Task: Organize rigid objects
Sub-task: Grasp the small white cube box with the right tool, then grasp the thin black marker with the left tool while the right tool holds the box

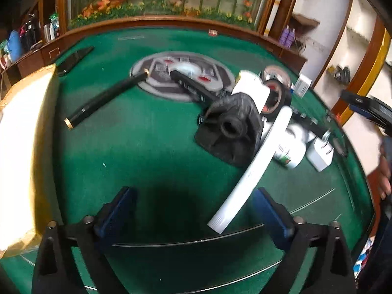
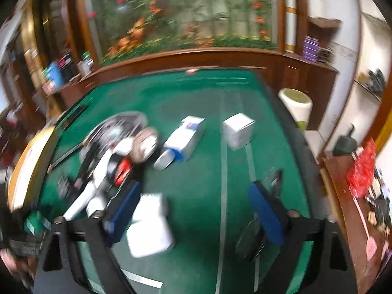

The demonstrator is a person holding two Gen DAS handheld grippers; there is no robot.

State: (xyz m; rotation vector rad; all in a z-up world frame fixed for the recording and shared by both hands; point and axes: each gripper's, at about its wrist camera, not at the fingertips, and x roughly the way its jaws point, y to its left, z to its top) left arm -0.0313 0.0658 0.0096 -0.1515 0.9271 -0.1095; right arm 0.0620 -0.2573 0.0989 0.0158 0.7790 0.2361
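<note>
My left gripper (image 1: 193,210) is open and empty above the green table (image 1: 147,147). A long white tube (image 1: 254,171) lies just ahead of its right finger. Beyond it are a black plastic part (image 1: 232,127), a black pen (image 1: 105,100), a white bottle (image 1: 291,152), a white plug adapter (image 1: 319,154) and tape rolls (image 1: 276,90). My right gripper (image 2: 193,208) is open and empty. A white adapter (image 2: 149,225) lies between its fingers, close to the left finger. Farther off are a blue-and-white box (image 2: 186,137) and a white box (image 2: 237,129).
A cardboard box (image 1: 22,152) stands at the table's left edge. A round grey emblem (image 1: 156,80) marks the table centre. A black phone (image 1: 73,58) lies at the back left. A white stool (image 2: 296,105) stands beyond the right edge, and a wooden counter (image 2: 196,56) runs behind.
</note>
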